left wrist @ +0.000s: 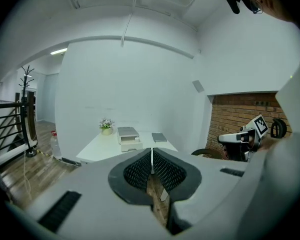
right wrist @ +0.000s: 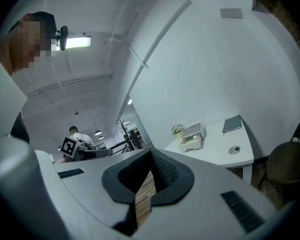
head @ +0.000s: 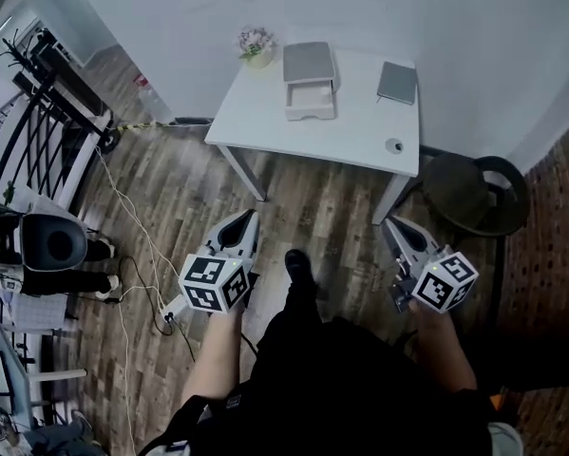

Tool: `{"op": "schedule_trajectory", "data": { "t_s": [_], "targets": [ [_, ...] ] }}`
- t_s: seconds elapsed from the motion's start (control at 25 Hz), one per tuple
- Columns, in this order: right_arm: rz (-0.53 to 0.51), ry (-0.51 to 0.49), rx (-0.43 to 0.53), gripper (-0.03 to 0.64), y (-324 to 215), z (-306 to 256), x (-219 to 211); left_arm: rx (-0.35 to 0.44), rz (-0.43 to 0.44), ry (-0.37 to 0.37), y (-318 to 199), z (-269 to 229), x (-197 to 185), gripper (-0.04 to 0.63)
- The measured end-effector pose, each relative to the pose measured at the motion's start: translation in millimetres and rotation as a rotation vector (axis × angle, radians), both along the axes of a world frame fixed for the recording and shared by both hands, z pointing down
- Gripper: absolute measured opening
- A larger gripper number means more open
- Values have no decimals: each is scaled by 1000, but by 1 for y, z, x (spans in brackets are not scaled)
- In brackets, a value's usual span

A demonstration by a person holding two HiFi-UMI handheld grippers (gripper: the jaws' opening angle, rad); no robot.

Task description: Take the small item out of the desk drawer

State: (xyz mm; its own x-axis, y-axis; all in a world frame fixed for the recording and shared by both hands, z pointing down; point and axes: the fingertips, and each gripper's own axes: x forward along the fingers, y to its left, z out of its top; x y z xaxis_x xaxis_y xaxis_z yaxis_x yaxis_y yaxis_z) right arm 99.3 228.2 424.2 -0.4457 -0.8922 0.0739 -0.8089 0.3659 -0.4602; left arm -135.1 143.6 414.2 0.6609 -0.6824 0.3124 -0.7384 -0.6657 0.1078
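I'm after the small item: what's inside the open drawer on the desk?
The drawer, pulled out of its box on the desk, shows only a pale, plain-looking inside; no item can be made out from this far. Its back part is covered by the box.

The rectangular white bench (head: 360, 136) has a smooth, matt top. On it, the small white desk drawer unit (head: 310, 98) looks like matt plastic. The brown plank floor (head: 189, 198) shows wood grain with a dull sheen. The white plastic left tongs (head: 249, 219) and white plastic right tongs (head: 391, 226) are smooth and matt, and their black pads (left wrist: 137, 171) are finely ribbed. The red brick wall (left wrist: 235, 119) looks rough.
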Motion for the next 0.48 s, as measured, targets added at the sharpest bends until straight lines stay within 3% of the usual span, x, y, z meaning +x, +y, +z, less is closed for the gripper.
{"op": "schedule_trajectory", "data": {
  "t_s": [0.32,0.48],
  "targets": [
    [28,67,-55,-5,-141,12,-1,-19,24,47,-156,21,5,17],
    [8,108,-66,-5,-218,3,-24,7,55,60,-239,10,2,17]
  ]
}}
